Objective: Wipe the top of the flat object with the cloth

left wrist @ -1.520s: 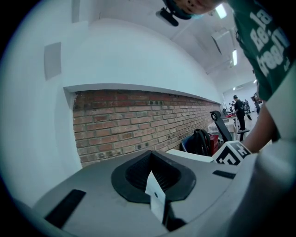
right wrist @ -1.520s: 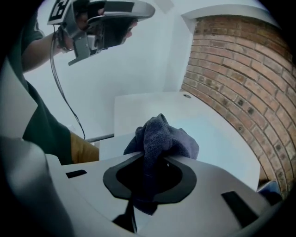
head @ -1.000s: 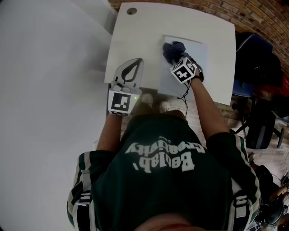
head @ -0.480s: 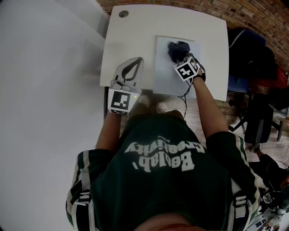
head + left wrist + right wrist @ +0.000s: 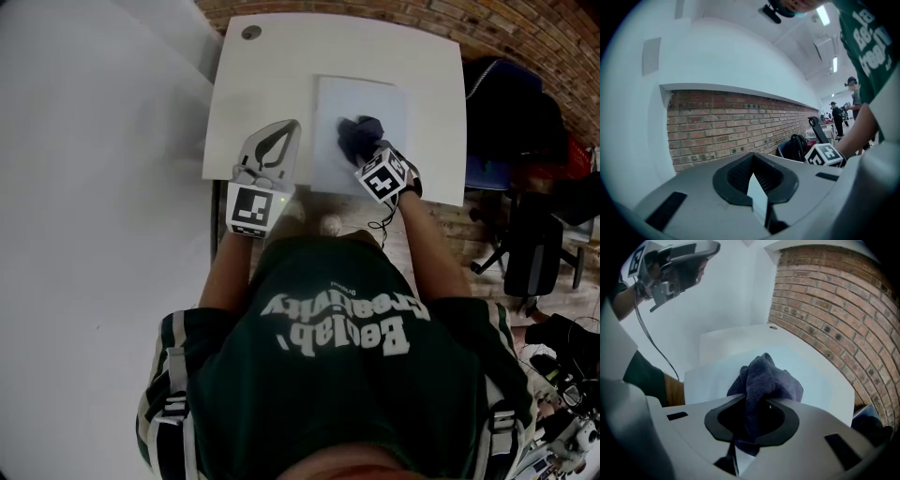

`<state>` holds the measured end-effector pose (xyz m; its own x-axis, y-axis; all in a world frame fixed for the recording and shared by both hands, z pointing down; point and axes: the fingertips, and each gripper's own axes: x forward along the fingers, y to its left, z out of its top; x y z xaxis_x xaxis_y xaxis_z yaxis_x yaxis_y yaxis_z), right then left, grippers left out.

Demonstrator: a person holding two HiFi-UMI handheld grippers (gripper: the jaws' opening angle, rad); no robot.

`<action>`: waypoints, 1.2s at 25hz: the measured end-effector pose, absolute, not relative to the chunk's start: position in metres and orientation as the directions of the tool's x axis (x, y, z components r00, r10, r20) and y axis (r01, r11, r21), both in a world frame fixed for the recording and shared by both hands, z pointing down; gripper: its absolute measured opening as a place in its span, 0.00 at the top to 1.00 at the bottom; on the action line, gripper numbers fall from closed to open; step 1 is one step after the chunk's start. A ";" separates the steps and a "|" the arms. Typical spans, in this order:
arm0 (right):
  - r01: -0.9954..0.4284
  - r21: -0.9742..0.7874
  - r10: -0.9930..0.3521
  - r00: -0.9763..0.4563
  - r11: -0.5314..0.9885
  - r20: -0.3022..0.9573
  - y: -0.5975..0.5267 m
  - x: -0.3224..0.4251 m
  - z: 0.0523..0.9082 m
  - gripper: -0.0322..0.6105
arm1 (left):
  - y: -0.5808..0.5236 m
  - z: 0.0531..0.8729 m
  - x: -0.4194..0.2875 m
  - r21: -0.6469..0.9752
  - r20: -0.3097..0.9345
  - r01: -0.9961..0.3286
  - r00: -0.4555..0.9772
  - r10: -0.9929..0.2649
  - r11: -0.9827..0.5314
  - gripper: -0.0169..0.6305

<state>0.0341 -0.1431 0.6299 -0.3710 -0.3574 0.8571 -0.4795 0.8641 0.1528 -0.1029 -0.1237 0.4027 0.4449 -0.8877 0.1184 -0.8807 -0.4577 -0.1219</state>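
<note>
The surface [image 5: 253,103] is a white table. A pale flat board [image 5: 328,122] lies on it, on the right half, close to the near edge. A dark blue cloth [image 5: 359,134] sits bunched up on top of the board, about in the middle.

The right gripper [image 5: 364,150] has the cloth. Its two jaws are squeezed tight on the cloth, and a big lump of cloth sticks out past the tips. In the right gripper view the lump [image 5: 764,378] hangs down toward the board. I cannot tell if it is touching the board.

The left gripper [image 5: 286,129] holds nothing. Its jaws are closed and the tips meet. It is over the near left part of the surface, just beside the left edge of the board. In the right gripper view it is up in the air, off the surface. It points toward the brick wall [image 5: 736,122].

The person wears a dark green shirt [image 5: 337,375] with white letters. There is a small round hole [image 5: 250,32] in the far left corner of the surface. A dark chair [image 5: 539,253] and some dark bags [image 5: 511,103] are on the floor to the right of the surface.
</note>
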 end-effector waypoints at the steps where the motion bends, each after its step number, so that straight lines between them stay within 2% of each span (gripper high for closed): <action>1: -0.466 0.144 -0.343 -0.375 0.873 0.861 -0.132 0.034 0.630 0.87 | -0.122 0.403 -0.101 -0.121 0.117 -0.881 0.444 -0.888 -0.457 0.98; 6: -0.401 0.088 -0.259 -0.396 0.912 0.881 -0.088 0.037 0.630 0.87 | -0.116 0.402 -0.094 -0.117 0.119 -0.883 0.442 -0.889 -0.455 0.98; 16: -0.410 0.081 -0.271 -0.430 0.908 0.861 -0.085 0.039 0.626 0.87 | -0.103 0.402 -0.086 -0.124 0.116 -0.886 0.434 -0.894 -0.446 0.98; 20: -0.384 0.047 -0.250 -0.500 0.922 0.829 -0.078 0.017 0.616 0.87 | -0.100 0.406 -0.089 -0.124 0.123 -0.891 0.423 -0.898 -0.437 0.98; 26: -0.248 0.016 -0.157 -0.561 0.969 0.813 -0.047 -0.035 0.620 0.87 | -0.098 0.409 -0.090 -0.124 0.142 -0.890 0.422 -0.896 -0.439 0.98; 30: -0.249 0.010 -0.154 -0.567 0.969 0.809 -0.047 -0.037 0.624 0.87 | -0.099 0.412 -0.088 -0.130 0.156 -0.887 0.423 -0.893 -0.443 0.98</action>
